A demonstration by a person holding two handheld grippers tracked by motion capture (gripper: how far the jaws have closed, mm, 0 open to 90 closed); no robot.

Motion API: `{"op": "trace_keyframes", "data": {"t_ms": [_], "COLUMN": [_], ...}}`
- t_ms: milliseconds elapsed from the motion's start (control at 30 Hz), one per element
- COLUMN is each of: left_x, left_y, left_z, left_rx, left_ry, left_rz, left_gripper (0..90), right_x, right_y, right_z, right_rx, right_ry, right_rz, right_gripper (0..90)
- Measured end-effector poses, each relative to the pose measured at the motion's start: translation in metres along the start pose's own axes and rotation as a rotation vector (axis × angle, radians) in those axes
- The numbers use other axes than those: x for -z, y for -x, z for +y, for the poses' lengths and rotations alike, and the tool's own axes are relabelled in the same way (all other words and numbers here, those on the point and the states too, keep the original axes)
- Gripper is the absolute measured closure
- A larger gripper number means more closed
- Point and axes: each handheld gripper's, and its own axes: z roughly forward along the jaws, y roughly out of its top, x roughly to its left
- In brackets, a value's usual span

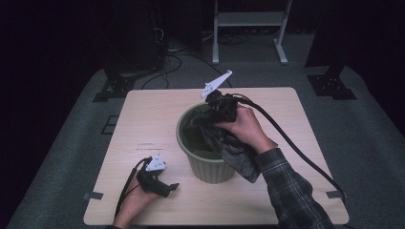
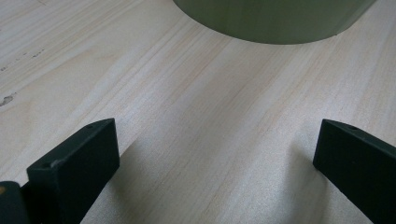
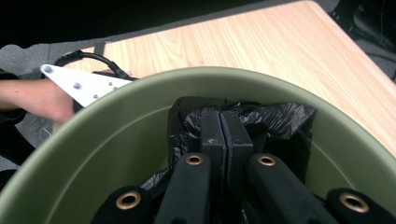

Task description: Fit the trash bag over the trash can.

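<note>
Black plastic bag (image 1: 234, 148) draped over the near-right rim of the green bin (image 1: 207, 167), one end pushed inside, the rest hanging outside. Your right gripper (image 3: 226, 128) sat w/ its tips inside the bin — jaws pressed together, pinching bag film. Bin stood approx. mid-table (image 1: 143, 119). Your left gripper (image 1: 165, 188) rested on the wood just left of the bin — jaws spread wide, nothing betw. them.

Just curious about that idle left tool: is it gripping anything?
No, the left gripper has its jaws wide apart over bare table.
</note>
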Motion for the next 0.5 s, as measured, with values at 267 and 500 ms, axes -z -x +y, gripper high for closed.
{"op": "trace_keyframes", "data": {"t_ms": [267, 500], "left_x": [0.000, 0.000], "left_y": [0.000, -0.001], "left_z": [0.000, 0.000], "left_rx": [0.000, -0.001], "left_ry": [0.000, 0.002], "left_rz": [0.000, -0.008], "left_gripper": [0.0, 0.0], "right_x": [-0.008, 0.009], "right_y": [0.008, 0.006], "right_z": [-0.001, 0.000], "right_rx": [-0.023, -0.027], "right_ry": [-0.042, -0.014], "right_rz": [-0.031, -0.102], "right_gripper": [61.9, 29.7]}}
